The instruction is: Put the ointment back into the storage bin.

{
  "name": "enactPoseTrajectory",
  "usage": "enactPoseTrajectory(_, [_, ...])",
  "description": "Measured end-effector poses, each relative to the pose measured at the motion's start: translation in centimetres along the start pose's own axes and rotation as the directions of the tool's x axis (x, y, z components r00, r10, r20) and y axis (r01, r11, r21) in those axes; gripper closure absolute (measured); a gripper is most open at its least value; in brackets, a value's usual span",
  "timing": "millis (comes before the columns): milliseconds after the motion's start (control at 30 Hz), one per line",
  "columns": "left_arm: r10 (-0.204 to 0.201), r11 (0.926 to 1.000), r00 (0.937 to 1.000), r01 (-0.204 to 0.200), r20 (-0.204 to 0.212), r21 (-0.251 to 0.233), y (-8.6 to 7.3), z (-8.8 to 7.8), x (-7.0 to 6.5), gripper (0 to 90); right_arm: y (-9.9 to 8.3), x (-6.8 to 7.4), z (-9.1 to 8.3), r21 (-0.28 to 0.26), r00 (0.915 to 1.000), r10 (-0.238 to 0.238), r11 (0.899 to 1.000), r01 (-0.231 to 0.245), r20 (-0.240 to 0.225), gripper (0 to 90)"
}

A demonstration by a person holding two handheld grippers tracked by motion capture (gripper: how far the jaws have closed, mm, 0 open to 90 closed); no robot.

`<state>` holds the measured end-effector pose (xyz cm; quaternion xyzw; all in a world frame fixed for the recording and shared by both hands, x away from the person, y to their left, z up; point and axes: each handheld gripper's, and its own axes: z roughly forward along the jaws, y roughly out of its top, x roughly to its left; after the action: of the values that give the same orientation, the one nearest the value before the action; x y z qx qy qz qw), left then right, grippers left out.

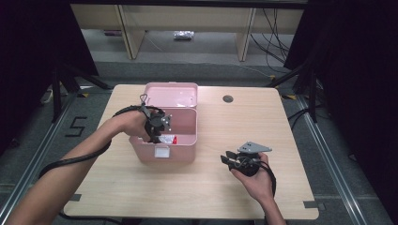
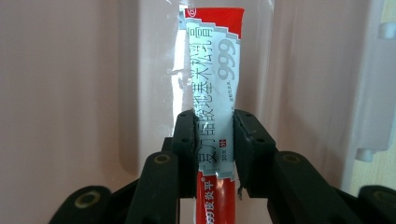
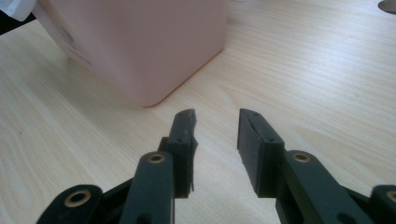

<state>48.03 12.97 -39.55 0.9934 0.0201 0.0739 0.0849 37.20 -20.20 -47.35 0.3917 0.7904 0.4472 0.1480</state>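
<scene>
Tube (image 2: 214,79) of ointment, red and white, stands pinched between the left gripper (image 2: 214,140)'s two pads, clamped about its lower half, its red end jutting well past the fingertips (image 2: 187,135). It hangs inside the open pink box (image 1: 185,126) on the table (image 1: 211,187), the box wall close behind it. From above, the left gripper (image 1: 159,125) dips into that box. Right gripper (image 1: 230,159) rests apart near the table's front, jaws parted and holding nothing, pointing toward the box (image 3: 140,46)
</scene>
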Motion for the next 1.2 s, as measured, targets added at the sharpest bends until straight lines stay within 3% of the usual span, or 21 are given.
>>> enactPoseTrajectory(333, [0.004, 1.0000, 0.9999, -0.004, 0.010, 0.004, 0.1, 0.5, 0.0, 71.3, 0.0, 0.0, 0.0, 0.002, 1.0000, 0.000, 1.000, 0.000, 0.002, 67.6])
enactPoseTrajectory(400, [0.008, 0.9999, 0.9999, -0.008, 0.012, 0.006, 0.2, 0.6, 0.0, 71.3, 0.0, 0.2, 0.0, 0.010, 0.9997, 0.026, 1.000, -0.026, 0.000, 67.6])
enactPoseTrajectory(567, [0.006, 1.0000, 0.9999, -0.006, 0.014, 0.007, 0.1, 0.7, -0.1, 71.3, -0.1, 0.2, 0.0, -0.001, 0.9999, 0.015, 1.000, -0.015, 0.001, 67.6])
enactPoseTrajectory(600, [0.005, 1.0000, 0.9999, -0.005, 0.014, 0.006, 0.1, 0.8, -0.1, 71.3, -0.1, 0.3, 0.1, 0.003, 0.9993, 0.035, 0.999, -0.035, -0.010, 67.6])
enactPoseTrajectory(1200, [0.006, 0.9998, 0.9996, -0.007, 0.028, 0.019, 0.1, 1.1, 0.2, 71.2, -0.1, 0.4, 0.2, -0.005, 0.9992, 0.037, 0.999, -0.037, -0.013, 67.5])
